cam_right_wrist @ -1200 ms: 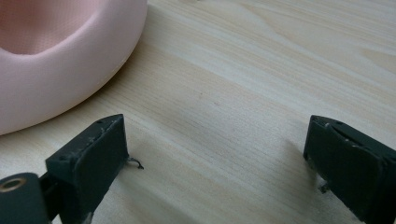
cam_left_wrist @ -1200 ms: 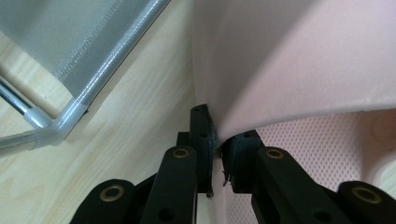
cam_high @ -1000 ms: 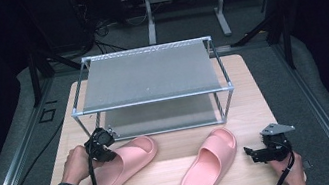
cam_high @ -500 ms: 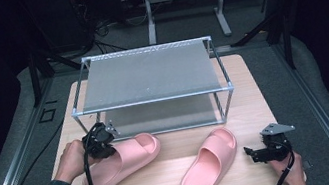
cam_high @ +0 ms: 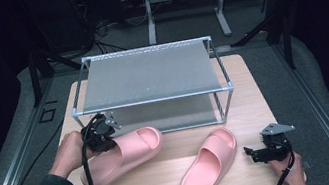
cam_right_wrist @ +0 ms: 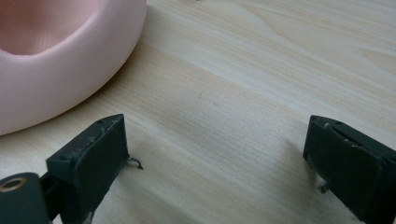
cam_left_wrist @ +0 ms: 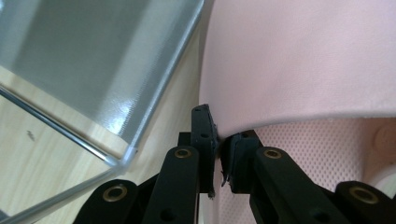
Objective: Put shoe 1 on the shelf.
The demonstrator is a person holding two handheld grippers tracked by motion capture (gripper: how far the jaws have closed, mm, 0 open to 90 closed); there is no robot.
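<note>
Now my left hand-held gripper (cam_high: 109,134) pinches the edge of one pink slipper (cam_high: 127,153) just in front of the metal shelf (cam_high: 150,77). My right hand-held gripper (cam_high: 253,153), jaws apart, rests on the counter (cam_high: 247,99) beside the other slipper (cam_high: 210,163).

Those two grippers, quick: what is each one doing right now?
Left gripper: shut on the edge of the left pink slipper.
Right gripper: open, holding nothing, over the table.
</note>
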